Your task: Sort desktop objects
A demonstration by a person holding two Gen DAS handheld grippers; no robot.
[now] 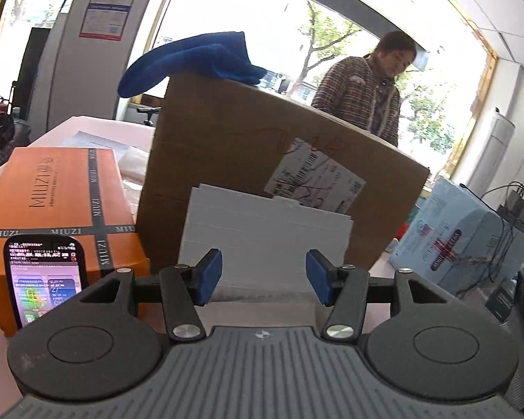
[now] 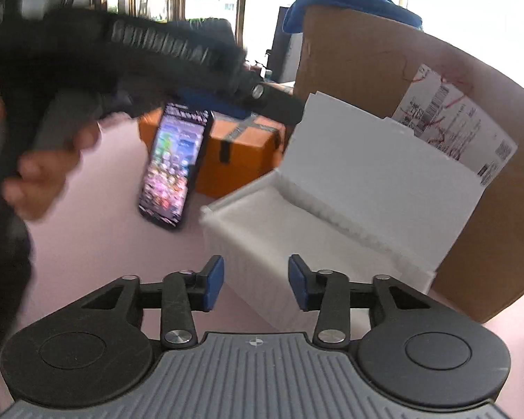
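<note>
Two grippers are hovering with jaws parted, gripping nothing: left gripper [image 1: 263, 281], right gripper [image 2: 256, 282]. Phone [image 2: 173, 164] is leaning upright against the orange box [image 2: 242, 155], long axis near-vertical, screen lit. Only the right view is showing the white foam box [image 2: 297, 223] lying open.

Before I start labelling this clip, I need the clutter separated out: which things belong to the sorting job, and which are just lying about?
Likely part of the job:
- phone, screen lit, leaning by the orange box
- open white foam box
- left gripper and right gripper, both open, empty

Apparently just lying about:
- big cardboard box
- blue cloth on top of it
- pale blue first-aid case
</note>
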